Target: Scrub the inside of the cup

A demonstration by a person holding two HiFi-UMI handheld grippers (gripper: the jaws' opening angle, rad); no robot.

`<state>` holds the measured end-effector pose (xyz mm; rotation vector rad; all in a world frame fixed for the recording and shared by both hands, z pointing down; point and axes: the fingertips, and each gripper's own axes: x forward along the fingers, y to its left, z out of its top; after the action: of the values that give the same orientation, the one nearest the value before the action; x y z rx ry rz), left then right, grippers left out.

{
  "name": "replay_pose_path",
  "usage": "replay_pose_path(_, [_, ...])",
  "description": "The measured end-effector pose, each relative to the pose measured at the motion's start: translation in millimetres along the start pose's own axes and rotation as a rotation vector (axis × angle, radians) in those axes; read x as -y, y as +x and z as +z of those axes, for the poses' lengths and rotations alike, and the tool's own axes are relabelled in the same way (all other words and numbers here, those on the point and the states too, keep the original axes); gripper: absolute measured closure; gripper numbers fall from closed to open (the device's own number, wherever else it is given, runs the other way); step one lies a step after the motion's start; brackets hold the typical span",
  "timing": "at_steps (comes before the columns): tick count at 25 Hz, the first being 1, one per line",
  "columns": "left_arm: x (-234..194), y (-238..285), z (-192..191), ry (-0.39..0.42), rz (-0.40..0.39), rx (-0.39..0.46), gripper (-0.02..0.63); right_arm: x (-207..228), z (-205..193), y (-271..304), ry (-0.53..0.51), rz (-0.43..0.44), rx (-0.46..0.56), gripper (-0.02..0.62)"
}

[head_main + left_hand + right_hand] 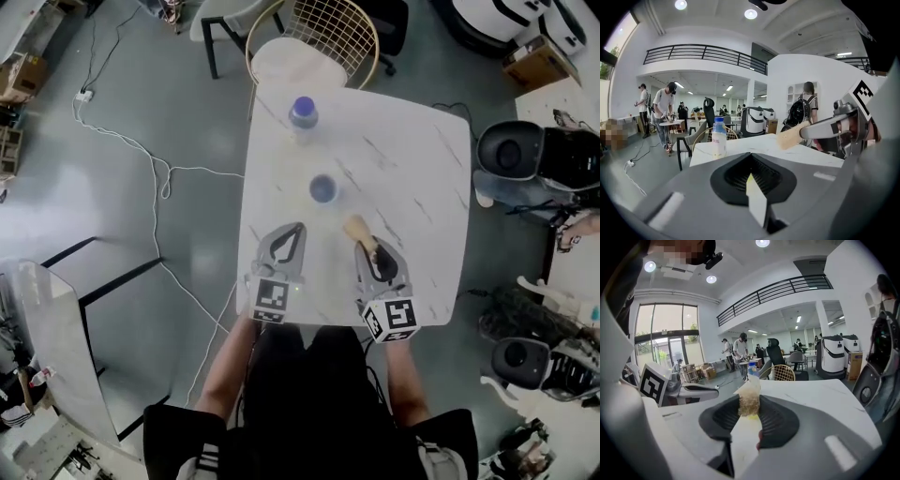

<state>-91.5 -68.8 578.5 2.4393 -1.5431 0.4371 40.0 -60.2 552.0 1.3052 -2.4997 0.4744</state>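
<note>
A small blue-tinted cup (pixel 322 189) stands near the middle of the white marble table (pixel 412 178). Beyond it is a bottle (pixel 302 114) with a blue cap, which the left gripper view also shows as the bottle (pixel 718 138). My right gripper (pixel 367 247) is shut on a scrubbing brush (pixel 358 230), whose tan bristles (pixel 749 401) stick out between the jaws toward the cup. My left gripper (pixel 292 230) hovers to the cup's near left, shut and holding nothing. From the left gripper (pixel 751 159) I see the brush (pixel 791 136) off to the right.
A gold wire chair (pixel 323 33) with a round seat stands at the table's far edge. A white cable (pixel 150 164) trails over the grey floor at left. Black bins (pixel 511 150) and clutter crowd the right side. People stand far off in the room.
</note>
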Motion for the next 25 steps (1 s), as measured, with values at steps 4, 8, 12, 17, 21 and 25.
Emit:
replay_pose_path(4, [-2,12,-15,-0.02,0.004,-0.037,0.598,7,-10,11,0.015,0.013,-0.03,0.485])
replay_pose_path(8, [-2,24,-34,-0.05,-0.01,-0.096,0.58,10,-13,17,0.03,0.024,-0.047,0.485])
replay_pose_path(12, [2,44,-50,-0.031,-0.037,-0.159,0.49,22,-15,27,0.04,0.028,-0.062,0.485])
replay_pose_path(17, [0,58,-63,-0.037,-0.034,-0.204,0.41,31,-14,35,0.054,0.031,-0.075,0.485])
replay_pose_path(21, [0,61,-71,-0.019,-0.028,-0.235,0.377,33,-12,34,0.08,0.032,-0.08,0.485])
replay_pose_path(25, [-5,87,-80,0.023,-0.037,-0.251,0.344,51,-15,49,0.082,0.025,-0.093,0.485])
